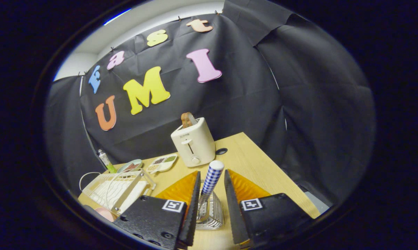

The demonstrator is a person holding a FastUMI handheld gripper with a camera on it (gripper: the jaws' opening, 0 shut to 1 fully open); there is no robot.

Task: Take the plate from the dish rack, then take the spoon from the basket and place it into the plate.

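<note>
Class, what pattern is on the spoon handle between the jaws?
Blue-and-white check on the spoon handle, gripper view.

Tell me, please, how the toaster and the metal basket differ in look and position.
The toaster is cream, solid-walled and stands beyond the tool; the basket is silvery, slotted and sits between its open fingers. The toaster holds bread; the basket holds a checked-handled spoon. Both stand upright on the table.

Even, moderate overhead light; table (257,163) well lit, faint glare on toaster (194,142). Strong fisheye bending toward edges. Fingers (189,208) sharp; soft shadows.
</note>
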